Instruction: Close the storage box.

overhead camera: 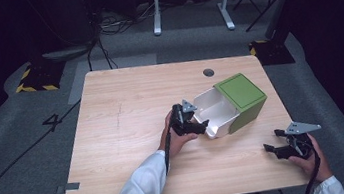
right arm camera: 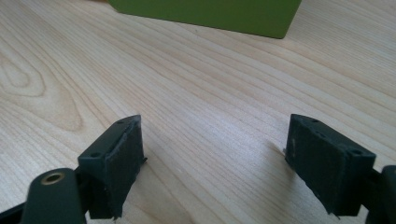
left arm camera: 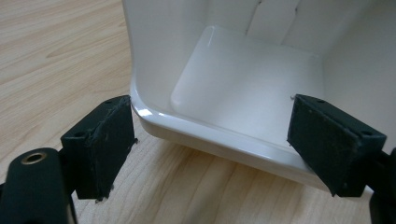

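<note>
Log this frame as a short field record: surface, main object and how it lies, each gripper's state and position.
surface: wooden table
object: green bin with white inside, on its side, opening toward the left gripper
left gripper: open, at the bin's rim; one jaw looks inside the opening, one outside
right gripper: open, jaws holding nothing, low over bare table, apart from the bin
floor: grey carpet, cables
</note>
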Demonstrator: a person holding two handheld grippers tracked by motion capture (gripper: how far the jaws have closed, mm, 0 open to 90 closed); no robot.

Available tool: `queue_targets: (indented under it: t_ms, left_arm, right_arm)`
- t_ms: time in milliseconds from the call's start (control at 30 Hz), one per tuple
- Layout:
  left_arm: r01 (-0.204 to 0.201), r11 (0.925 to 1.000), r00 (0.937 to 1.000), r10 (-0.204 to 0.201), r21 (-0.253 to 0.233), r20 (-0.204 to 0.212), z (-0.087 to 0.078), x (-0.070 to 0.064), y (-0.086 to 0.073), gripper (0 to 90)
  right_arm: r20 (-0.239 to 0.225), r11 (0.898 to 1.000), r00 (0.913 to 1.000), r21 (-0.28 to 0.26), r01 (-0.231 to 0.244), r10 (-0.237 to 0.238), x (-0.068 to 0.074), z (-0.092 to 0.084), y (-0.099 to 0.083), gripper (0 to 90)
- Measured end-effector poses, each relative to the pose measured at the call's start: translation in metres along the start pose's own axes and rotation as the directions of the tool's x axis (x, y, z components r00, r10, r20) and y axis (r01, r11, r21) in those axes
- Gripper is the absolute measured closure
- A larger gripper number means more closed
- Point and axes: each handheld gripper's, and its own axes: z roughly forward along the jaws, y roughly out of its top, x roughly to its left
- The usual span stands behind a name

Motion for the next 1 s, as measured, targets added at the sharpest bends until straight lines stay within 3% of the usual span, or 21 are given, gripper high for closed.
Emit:
queue_targets:
  t_ms: [167, 300, 400, 567, 800, 1000]
  left_arm:
    - [0.031, 0.9995, 0.9995, -0.031, 0.003, -0.010, 0.005, 0.001, -0.002, 16.9]
    - [0.071, 0.9975, 0.9962, -0.071, 0.001, -0.051, 0.008, -0.001, -0.002, 21.5]
    - [0.072, 0.9974, 0.9914, -0.071, 0.007, -0.110, 0.013, -0.006, 0.001, 28.1]
    - [0.067, 0.9976, 0.9883, -0.064, 0.018, -0.138, 0.020, -0.012, 0.005, 28.0]
    - [0.073, 0.9971, 0.9860, -0.069, 0.020, -0.152, 0.030, -0.016, 0.014, 32.1]
    - [0.055, 0.9984, 0.9862, -0.052, 0.014, -0.157, 0.037, -0.020, 0.027, 31.8]
  right_arm:
    - [0.001, 1.000, 1.0000, -0.001, 0.001, -0.001, 0.000, 0.000, 0.000, 19.1]
    - [0.001, 1.000, 1.0000, 0.000, 0.001, -0.001, 0.000, 0.000, 0.000, 19.1]
    - [0.000, 1.000, 1.0000, 0.000, 0.000, 0.000, 0.000, 0.000, 0.000, 19.1]
    - [0.000, 1.000, 1.0000, 0.000, 0.000, 0.000, 0.000, 0.000, 0.000, 19.1]
    - [-0.001, 1.000, 1.0000, 0.000, 0.001, -0.001, 0.000, 0.000, 0.000, 19.3]
    - [-0.002, 1.000, 1.0000, 0.000, 0.000, 0.000, 0.000, 0.000, 0.000, 19.3]
